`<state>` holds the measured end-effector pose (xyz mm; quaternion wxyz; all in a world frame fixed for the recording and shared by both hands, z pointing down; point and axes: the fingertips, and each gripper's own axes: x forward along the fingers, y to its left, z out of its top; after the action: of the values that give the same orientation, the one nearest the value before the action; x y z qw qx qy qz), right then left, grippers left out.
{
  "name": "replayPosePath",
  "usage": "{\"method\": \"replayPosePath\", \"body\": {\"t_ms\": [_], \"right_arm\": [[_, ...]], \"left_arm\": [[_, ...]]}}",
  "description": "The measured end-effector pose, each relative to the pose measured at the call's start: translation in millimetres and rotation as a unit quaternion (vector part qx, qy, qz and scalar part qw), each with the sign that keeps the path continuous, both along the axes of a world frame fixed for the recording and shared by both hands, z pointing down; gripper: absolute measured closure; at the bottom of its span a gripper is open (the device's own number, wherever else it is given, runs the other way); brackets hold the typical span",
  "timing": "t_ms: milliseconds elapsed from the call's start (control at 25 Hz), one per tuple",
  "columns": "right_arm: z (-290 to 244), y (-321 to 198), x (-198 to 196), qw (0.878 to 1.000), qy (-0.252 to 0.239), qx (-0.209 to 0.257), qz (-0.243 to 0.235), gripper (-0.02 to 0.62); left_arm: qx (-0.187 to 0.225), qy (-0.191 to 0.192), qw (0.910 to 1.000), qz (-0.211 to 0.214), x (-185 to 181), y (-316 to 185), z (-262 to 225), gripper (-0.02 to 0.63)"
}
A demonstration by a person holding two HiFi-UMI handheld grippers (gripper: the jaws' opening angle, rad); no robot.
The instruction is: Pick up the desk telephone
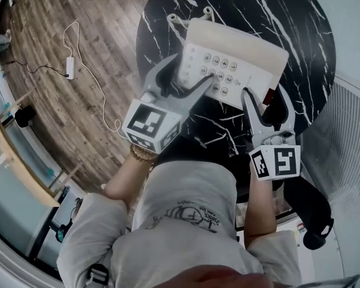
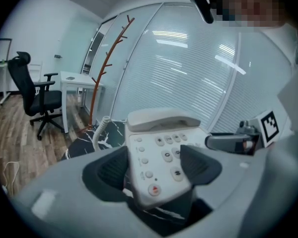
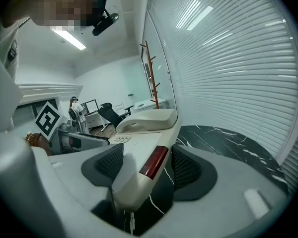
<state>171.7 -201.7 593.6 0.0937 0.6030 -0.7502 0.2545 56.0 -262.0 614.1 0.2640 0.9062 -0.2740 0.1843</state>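
A cream desk telephone (image 1: pixel 228 59) with its handset (image 1: pixel 240 38) on the cradle sits over the round black marble table (image 1: pixel 276 5). My left gripper (image 1: pixel 183 83) is shut on the phone's near left corner, its pads pressing either side of the keypad (image 2: pixel 159 157). My right gripper (image 1: pixel 267 98) is shut on the near right corner, by the red strip (image 3: pixel 151 162). In the right gripper view the telephone (image 3: pixel 139 133) runs away between the pads. The coiled cord (image 2: pixel 102 128) hangs off the phone's far side.
A white cable and power strip (image 1: pixel 70 68) lie on the wood floor left of the table. Slatted blinds (image 1: pixel 348 131) close off the right side. A black office chair (image 2: pixel 37 98), a white desk (image 2: pixel 79 81) and an orange coat stand (image 2: pixel 107 68) stand beyond the table.
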Motion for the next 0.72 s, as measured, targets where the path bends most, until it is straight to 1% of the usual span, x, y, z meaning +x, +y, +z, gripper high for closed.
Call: {"method": "replayPosePath", "body": {"t_ms": [280,480,720], "right_arm": [[-81,12,0,0.999,0.009,0.035,0.003,0.29],[-131,20,-2,0.998,0.022,0.057,0.004,0.29],[-184,32,1,0.997,0.026,0.076,0.016,0.288]], "left_arm": [[0.037,0.016,0.9992,-0.006,0,11,-84,0.278],[0.075,0.018,0.997,-0.008,-1,18,-138,0.276],[0.096,0.031,0.9949,-0.012,2,30,-191,0.276]]}}
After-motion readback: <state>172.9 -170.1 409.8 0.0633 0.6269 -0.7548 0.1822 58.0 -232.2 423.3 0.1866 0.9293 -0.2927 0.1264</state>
